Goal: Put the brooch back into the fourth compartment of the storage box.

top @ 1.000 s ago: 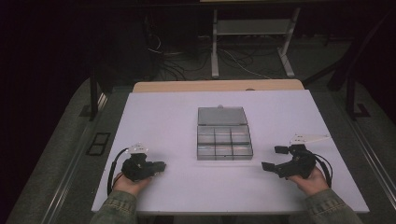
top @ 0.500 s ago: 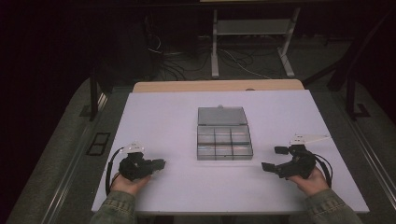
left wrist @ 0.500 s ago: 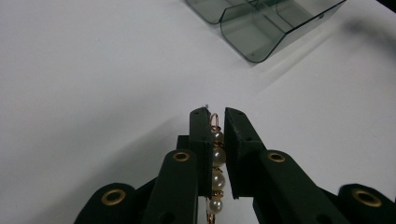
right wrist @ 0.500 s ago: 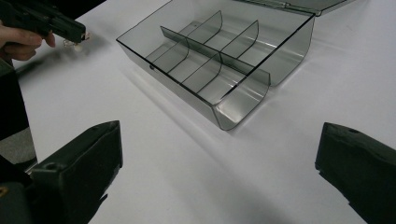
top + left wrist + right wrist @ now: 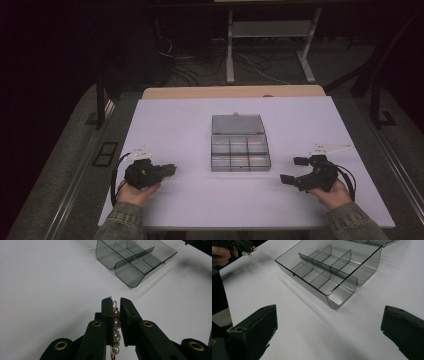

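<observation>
Pearl piece held over the desk, beside the open box

The left gripper [image 5: 115, 305] is closed on a thin gold-coloured wire piece with white pearl beads [image 5: 116, 327], left of the clear grey plastic compartment box [image 5: 239, 150] on the white desk [image 5: 175, 120]. The piece looks light, small, a little fragile and slippery on the round beads; gripping across the beads seems safest. The right gripper [image 5: 294, 170] is wide open and holds nothing.

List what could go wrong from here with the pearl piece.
1. The left gripper pinches the pearl piece by a narrow edge; it could slip out in transit.
2. The box has small compartments with thin dividers; the piece may catch on one.
3. The right gripper is open and off the box, so a nudge might slide it.
</observation>
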A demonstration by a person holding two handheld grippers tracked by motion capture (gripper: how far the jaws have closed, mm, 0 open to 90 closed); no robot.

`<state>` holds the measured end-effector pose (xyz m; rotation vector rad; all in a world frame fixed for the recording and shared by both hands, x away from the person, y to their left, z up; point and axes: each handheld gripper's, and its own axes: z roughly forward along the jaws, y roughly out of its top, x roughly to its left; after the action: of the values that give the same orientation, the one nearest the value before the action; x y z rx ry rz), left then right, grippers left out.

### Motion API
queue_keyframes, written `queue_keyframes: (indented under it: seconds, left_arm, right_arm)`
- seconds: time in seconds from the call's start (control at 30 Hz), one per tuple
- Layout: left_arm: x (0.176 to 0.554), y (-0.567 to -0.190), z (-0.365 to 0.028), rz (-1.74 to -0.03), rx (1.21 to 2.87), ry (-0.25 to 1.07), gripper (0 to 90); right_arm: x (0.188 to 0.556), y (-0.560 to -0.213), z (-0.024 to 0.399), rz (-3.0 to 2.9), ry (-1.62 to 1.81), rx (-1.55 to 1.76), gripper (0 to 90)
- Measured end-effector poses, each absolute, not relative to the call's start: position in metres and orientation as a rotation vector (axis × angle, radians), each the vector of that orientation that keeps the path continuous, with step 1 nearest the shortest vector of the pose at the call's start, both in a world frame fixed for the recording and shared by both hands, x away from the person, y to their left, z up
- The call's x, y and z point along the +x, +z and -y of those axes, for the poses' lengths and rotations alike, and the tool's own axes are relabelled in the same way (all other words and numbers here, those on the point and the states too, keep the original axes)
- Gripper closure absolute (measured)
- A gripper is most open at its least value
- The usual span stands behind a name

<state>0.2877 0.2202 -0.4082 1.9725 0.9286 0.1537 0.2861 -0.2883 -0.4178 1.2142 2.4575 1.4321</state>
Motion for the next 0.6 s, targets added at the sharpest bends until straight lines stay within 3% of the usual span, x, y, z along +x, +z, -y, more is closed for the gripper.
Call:
queue_keyframes:
  seconds: [0.6]
  left_arm:
    - [0.31,-0.388,-0.195,-0.858,2.002,0.157,80.7]
  right_arm:
    - [0.286,-0.418,0.289,-2.453,1.435,1.212,0.6]
